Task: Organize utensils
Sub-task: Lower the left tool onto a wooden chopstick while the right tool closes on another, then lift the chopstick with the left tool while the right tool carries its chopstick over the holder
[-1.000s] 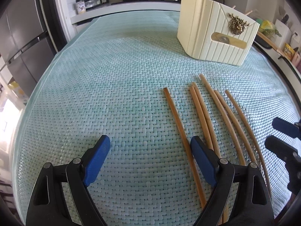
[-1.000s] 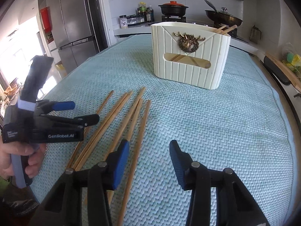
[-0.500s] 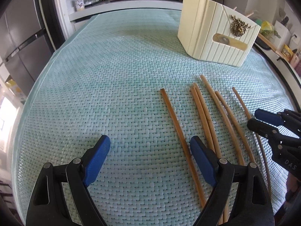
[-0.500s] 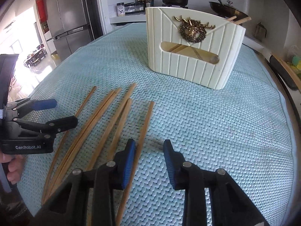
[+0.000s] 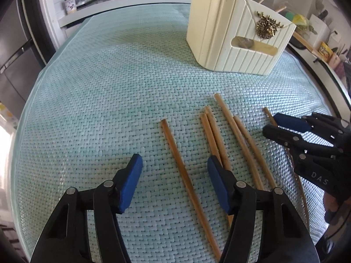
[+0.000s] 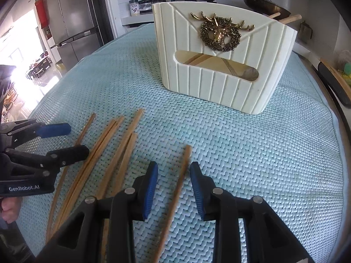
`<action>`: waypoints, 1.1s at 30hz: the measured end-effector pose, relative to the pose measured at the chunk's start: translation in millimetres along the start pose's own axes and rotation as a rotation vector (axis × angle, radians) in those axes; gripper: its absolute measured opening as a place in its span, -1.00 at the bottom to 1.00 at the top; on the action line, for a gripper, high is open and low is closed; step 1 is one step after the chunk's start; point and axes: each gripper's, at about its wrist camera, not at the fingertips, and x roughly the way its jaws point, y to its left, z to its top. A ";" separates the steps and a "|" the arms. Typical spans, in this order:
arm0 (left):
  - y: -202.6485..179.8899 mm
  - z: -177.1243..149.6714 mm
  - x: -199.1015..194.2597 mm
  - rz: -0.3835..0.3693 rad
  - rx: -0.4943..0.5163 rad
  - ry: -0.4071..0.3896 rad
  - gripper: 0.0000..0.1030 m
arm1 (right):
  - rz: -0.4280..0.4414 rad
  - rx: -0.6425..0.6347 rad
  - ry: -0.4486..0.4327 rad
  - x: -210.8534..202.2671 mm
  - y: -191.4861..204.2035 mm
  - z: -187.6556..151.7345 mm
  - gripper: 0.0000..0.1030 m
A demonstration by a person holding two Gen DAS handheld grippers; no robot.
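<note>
Left wrist view: left gripper (image 5: pixel 174 166) low over the woven pale-green mat (image 5: pixel 105 92), fingers spread wide, nothing held. One chopstick (image 5: pixel 186 179) lies on the mat between the two blue pads (image 5: pixel 131 179), touching neither. Four more chopsticks (image 5: pixel 232 140) lie in a loose fan just to the right; the right-hand pad overlaps the near ends of two. A sixth, rightmost chopstick (image 5: pixel 268 112) runs in between the fingers of the right gripper (image 5: pixel 268 123), which enters from the right edge.

Right wrist view: right gripper (image 6: pixel 174 176) part open, a narrow gap between its pads. The rightmost chopstick (image 6: pixel 177 186) lies in that gap on the mat (image 6: pixel 263 153); contact with either pad cannot be told. It sits apart from the other five chopsticks (image 6: pixel 105 149), fanned to the left. Left gripper (image 6: pixel 75 140) visible at left edge, open above that group.

Cream ribbed utensil holder (image 6: pixel 221 65) stands upright farther back on the mat, well apart from the loose chopsticks, brass deer-head emblem (image 6: pixel 220 34) on its front. Two wooden stick ends (image 6: pixel 291 18) project above its rim; more sticks show through the front slot.
</note>
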 end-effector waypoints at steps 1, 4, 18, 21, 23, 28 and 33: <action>-1.9 -0.2 -0.2 0.004 0.008 0.001 0.12 | -0.003 -0.005 0.000 0.2 0.3 0.1 -0.47; -0.9 0.6 -0.5 -0.005 0.005 0.001 -0.16 | 0.009 -0.017 0.004 3.5 7.1 3.7 -0.66; 23.2 4.8 -7.4 -0.084 -0.113 -0.040 -0.92 | 0.062 0.078 -0.045 -10.1 -19.8 9.5 -0.88; 20.7 4.1 -30.2 -0.090 -0.119 -0.091 -0.92 | 0.096 0.101 -0.096 -34.4 -26.3 12.8 -0.88; 18.6 4.7 -51.1 -0.093 -0.113 -0.135 -0.92 | 0.113 0.102 -0.135 -53.5 -28.2 17.2 -0.88; 12.7 4.8 -110.9 -0.120 -0.101 -0.254 -0.93 | 0.156 0.105 -0.245 -110.2 -32.6 24.2 -0.88; 11.2 4.4 -161.3 -0.140 -0.072 -0.365 -0.92 | 0.175 0.093 -0.342 -159.2 -28.0 27.1 -0.88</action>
